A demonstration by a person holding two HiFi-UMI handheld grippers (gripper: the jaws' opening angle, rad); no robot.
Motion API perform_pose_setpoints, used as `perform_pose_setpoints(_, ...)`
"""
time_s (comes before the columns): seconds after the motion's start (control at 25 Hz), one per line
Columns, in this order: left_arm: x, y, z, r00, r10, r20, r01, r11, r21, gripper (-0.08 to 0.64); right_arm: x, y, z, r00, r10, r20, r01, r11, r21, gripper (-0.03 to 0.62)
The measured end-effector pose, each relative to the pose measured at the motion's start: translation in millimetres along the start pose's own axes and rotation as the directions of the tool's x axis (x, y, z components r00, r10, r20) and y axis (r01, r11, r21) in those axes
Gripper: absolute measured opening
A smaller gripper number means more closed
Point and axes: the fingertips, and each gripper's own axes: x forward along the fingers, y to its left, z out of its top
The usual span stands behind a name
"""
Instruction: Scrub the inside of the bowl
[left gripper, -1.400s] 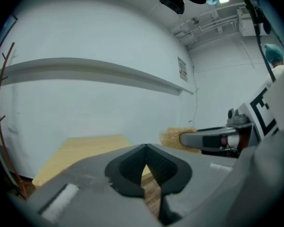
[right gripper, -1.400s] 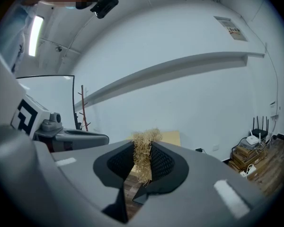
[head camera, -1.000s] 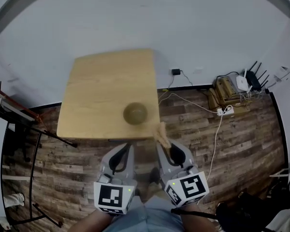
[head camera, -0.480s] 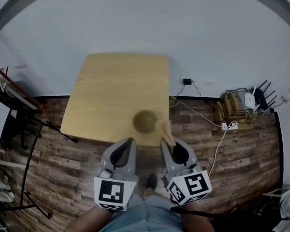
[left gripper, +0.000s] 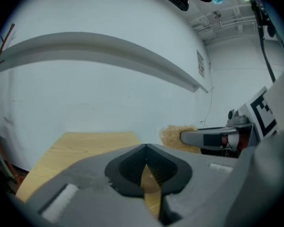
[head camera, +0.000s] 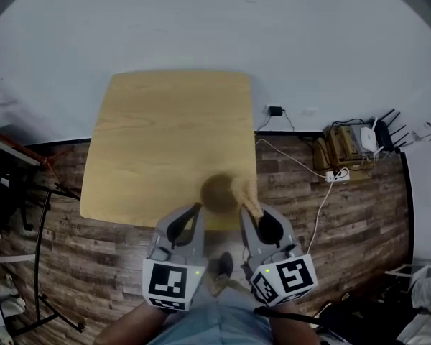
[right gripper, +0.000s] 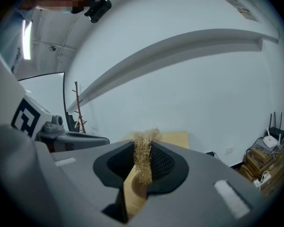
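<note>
One bowl (head camera: 217, 191) sits near the table's (head camera: 158, 121) front edge, just ahead of both sets of fingertips. Right gripper (head camera: 246, 210) clamps a fibrous scrubber (head camera: 244, 196), its tuft at the bowl's rim, likely ready to scrub. Left gripper (head camera: 196, 210) has jaws together, empty, probably spare to steady the bowl.

The left gripper (head camera: 197, 208) and right gripper (head camera: 244, 211) are grey plastic shells, each with a black ribbed hollow at the root of its jaws. A white cube (head camera: 171, 284) printed with black square markers caps each one (a tiny green light (head camera: 196, 272) glows just beside the cube). Just below the cubes shows light blue clothing (head camera: 215, 327).
</note>
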Motion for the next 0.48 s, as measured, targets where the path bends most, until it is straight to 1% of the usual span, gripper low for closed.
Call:
perform_pose_setpoints(0.16, 22.0, 12.5, -17.0, 0.998, -0.028, -0.056, 0.027, 0.999, -0.027, 0.020, 16.1, -4.6, -19.7, 0.998, -0.018, -0.052, 0.019, 0.999, 0.030, 0.071)
perform_pose_setpoints(0.36, 47.9, 21.1, -43.3, 0.988, -0.066, -0.139, 0.059, 0.997, -0.055, 0.021, 30.0, -11.7, -44.9, 0.993, -0.041, -0.108, 0.050, 0.996, 0.078, 0.071)
perform_pose_setpoints(0.44, 57.1, 24.0, -50.7, 0.984, -0.076, -0.158, 0.064, 0.995, -0.081, 0.021, 34.6, -15.1, -54.6, 0.990, -0.049, -0.129, 0.062, 0.994, 0.094, 0.071)
perform_pose_setpoints(0.48, 60.9, 25.3, -53.6, 0.983, -0.077, -0.166, 0.060, 0.993, -0.105, 0.021, 36.8, -16.3, -60.0, 0.989, -0.051, -0.140, 0.066, 0.993, 0.101, 0.071)
